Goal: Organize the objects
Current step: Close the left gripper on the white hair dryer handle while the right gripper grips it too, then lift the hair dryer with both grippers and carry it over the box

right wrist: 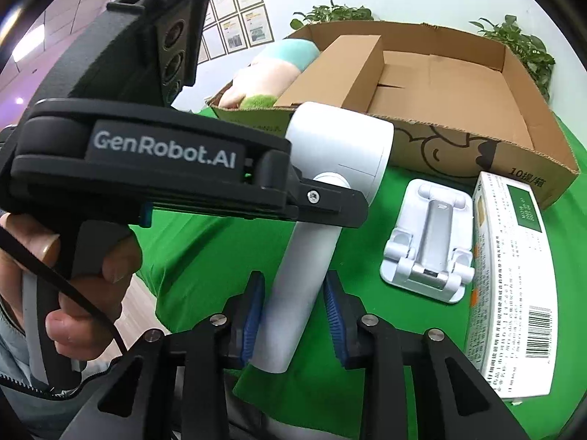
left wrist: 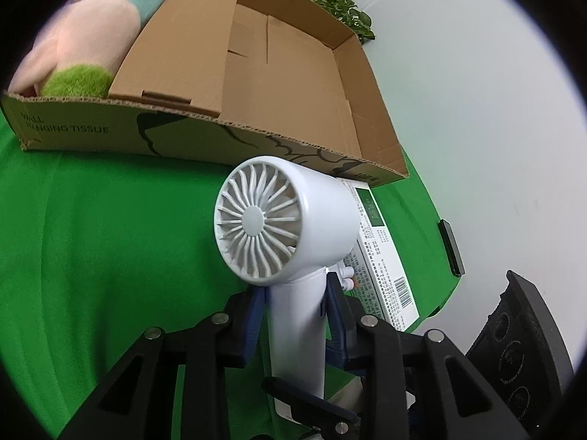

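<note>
Both grippers are on the white handheld fan at once. The left gripper has its blue pads clamped on the handle just under the round head, jaws narrow and pressing from both sides. The right gripper takes the lower end of the same handle, jaws drawn in narrow; its left pad touches the handle, while the right pad looks to stand slightly off, so the firmer hold seems to be the left one. A hand wraps the grip of the left tool.

The fan hangs above the green cloth, just in front of the cardboard box, its grille facing the left camera. Two holds on one handle likely steady a top-heavy thing for the carry into the box. The box's right side is open; a plush toy fills its left end. A white phone stand and a printed carton lie on the cloth beside it, still outside the box.
</note>
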A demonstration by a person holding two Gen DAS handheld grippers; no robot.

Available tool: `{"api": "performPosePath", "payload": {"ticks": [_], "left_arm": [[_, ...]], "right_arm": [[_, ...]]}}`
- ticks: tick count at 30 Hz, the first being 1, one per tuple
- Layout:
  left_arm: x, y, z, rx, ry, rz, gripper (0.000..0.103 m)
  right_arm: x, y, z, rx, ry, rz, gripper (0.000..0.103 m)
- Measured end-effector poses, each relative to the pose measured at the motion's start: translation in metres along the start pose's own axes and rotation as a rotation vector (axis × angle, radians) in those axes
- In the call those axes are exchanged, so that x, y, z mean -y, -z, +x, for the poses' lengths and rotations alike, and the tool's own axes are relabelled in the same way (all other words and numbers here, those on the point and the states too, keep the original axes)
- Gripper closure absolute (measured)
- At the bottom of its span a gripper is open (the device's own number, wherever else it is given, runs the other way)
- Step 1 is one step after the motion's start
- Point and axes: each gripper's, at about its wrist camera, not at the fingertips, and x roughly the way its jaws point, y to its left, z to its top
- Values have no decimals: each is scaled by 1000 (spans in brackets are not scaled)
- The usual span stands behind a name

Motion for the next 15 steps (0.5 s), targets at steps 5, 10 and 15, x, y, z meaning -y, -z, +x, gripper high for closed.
{"api": "performPosePath", "payload": {"ticks": [5,10,15], "left_arm": [[9,-3,-3,21,-6,18,73],[14,-7,-9,40,-4,30,73],[22,-16,-16,65,-7,56,73]], "right_arm": [[4,-13,-7,26,4,-2,73],[4,-28,-12,47,8,-8,73],[-3,-48,-10,69,16,-17,73]]}}
